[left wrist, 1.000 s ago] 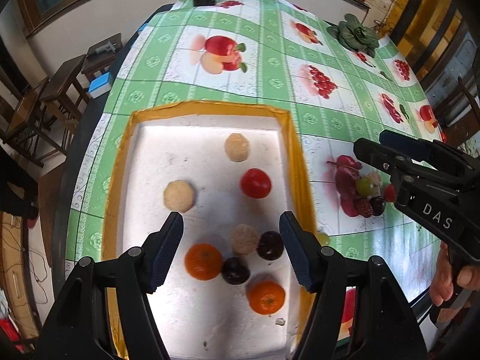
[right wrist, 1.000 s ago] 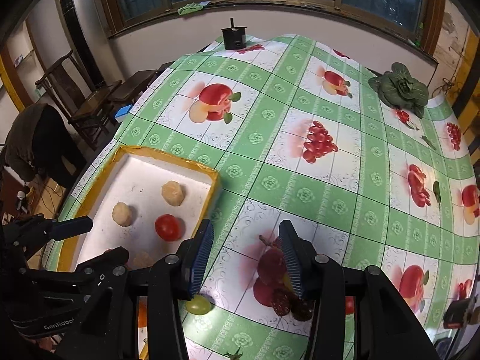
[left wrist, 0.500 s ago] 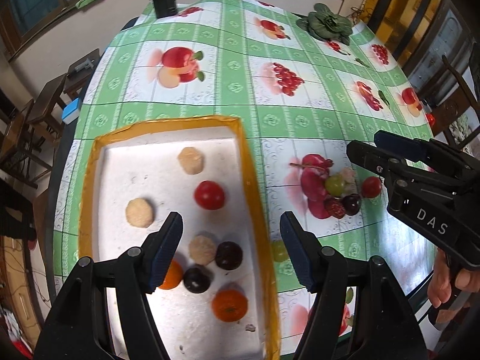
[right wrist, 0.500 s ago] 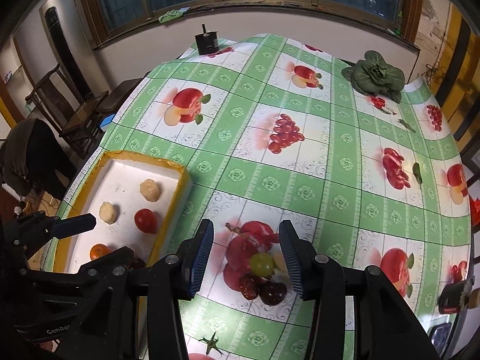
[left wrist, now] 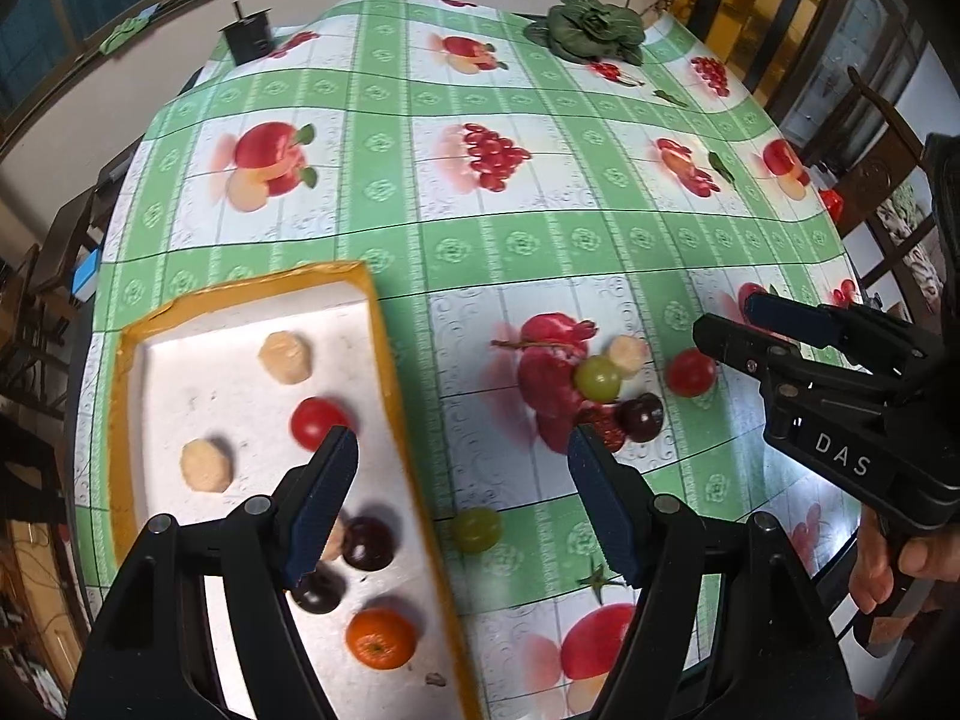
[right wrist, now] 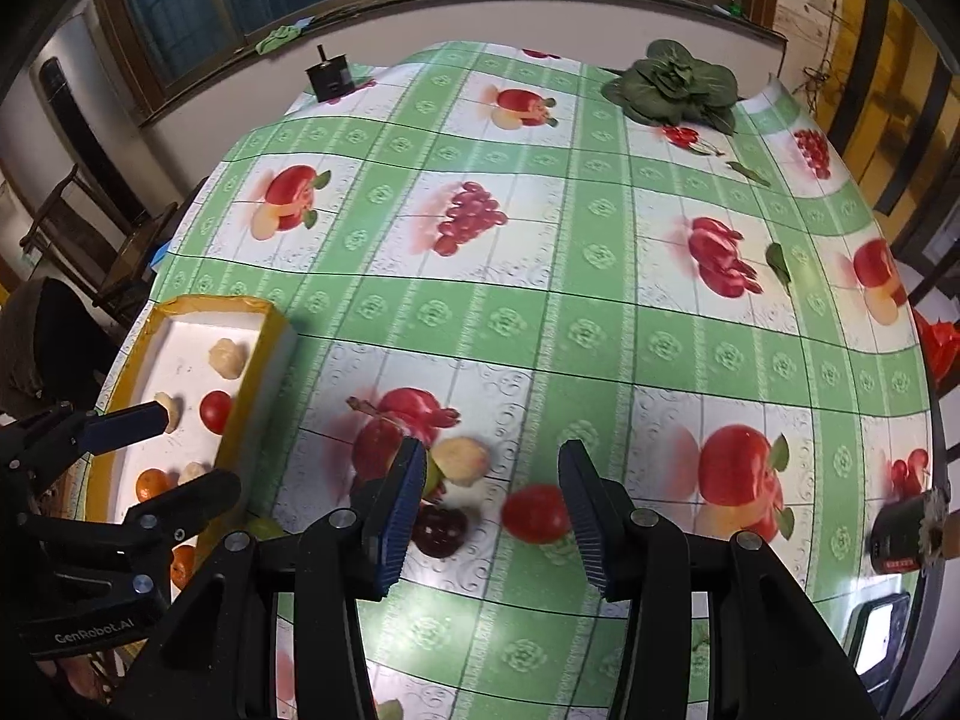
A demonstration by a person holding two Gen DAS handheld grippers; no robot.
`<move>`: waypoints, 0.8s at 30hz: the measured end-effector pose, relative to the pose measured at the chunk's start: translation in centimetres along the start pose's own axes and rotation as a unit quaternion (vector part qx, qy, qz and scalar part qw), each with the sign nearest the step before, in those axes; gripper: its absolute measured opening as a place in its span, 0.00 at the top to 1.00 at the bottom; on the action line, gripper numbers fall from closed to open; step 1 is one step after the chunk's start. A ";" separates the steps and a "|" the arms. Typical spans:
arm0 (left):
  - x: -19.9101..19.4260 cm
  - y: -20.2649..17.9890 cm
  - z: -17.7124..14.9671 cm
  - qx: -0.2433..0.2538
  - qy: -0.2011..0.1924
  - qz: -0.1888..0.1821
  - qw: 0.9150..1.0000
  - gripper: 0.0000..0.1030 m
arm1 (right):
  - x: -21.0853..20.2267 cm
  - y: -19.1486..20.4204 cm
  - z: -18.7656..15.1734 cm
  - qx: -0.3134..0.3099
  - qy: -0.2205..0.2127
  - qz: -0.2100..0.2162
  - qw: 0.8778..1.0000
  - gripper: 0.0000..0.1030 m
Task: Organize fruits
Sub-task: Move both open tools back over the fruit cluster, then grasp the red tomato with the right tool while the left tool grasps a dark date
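Two grippers: both point steeply down over the fruit-print tablecloth (left wrist: 540,240), each with a gap between its pads and nothing held.
Left gripper (left wrist: 462,498): jaws apart, nothing between the pads; it hangs over the right wall of the tray (left wrist: 384,336), with a loose green grape (left wrist: 476,530) on the cloth just right of that wall.
Right gripper (right wrist: 489,504): jaws part open, gripping nothing; a red tomato (right wrist: 536,513) lies on the cloth below the gap, close to the right-hand pad.
Open room: the cloth beyond the tray is bare right up to the far edge — wide, flat space.
Loose cluster: right of the tray, well apart from it, lie a second green grape (left wrist: 597,378), a pale peeled fruit (left wrist: 626,354), a dark plum (left wrist: 642,417) and the tomato, packed close.
Far edge: a leafy green vegetable (left wrist: 591,27) and a small black box (left wrist: 247,39), both well beyond the tray.
Tray contents: two pale fruits, a red tomato (left wrist: 316,420), dark plums and an orange (left wrist: 381,638) — spread out, with white floor between them.
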State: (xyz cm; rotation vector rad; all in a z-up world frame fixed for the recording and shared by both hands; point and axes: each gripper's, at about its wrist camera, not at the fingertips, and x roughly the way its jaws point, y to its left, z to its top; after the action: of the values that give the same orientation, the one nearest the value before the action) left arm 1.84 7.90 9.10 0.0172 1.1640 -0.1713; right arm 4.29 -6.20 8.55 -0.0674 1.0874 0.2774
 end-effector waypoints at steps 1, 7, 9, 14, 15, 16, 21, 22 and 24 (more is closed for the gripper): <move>0.1 -0.2 0.1 0.002 0.001 -0.001 1.000 0.30 | -0.1 -0.4 -0.1 0.003 0.000 -0.001 1.000 0.54; 0.6 -1.2 0.5 0.012 0.005 -0.005 1.000 0.30 | -0.3 -1.9 -0.5 0.015 0.000 0.000 1.000 0.53; 0.7 -1.5 0.6 0.014 0.006 -0.006 1.000 0.30 | -0.4 -2.3 -0.6 0.018 0.000 0.001 1.000 0.53; 0.9 -1.2 0.4 0.017 0.011 -0.012 1.000 0.30 | -0.4 -3.7 -1.1 0.023 0.003 0.028 0.999 0.53; 0.9 -1.1 0.2 0.016 0.011 -0.017 1.000 0.30 | -0.4 -4.1 -1.3 0.025 0.004 0.037 0.999 0.53; 1.0 -0.9 0.1 0.015 0.012 -0.025 1.000 0.30 | -0.3 -4.5 -1.5 0.028 0.004 0.046 0.999 0.53; 1.2 -1.2 -0.9 0.029 0.014 -0.050 0.998 0.30 | 0.4 -5.8 -2.7 0.035 0.019 0.101 0.994 0.54; 1.2 -1.5 -1.2 0.034 0.014 -0.057 0.998 0.30 | 0.6 -5.9 -3.1 0.032 0.023 0.111 0.993 0.54; 1.5 -2.2 -1.6 0.047 0.018 -0.064 0.997 0.30 | 0.8 -5.8 -3.7 0.024 0.027 0.120 0.992 0.54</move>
State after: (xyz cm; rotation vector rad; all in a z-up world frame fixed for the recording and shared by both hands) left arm 0.62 5.73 7.20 0.0288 1.1918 -0.3407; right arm 2.96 -12.36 5.63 0.1005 1.1565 0.4662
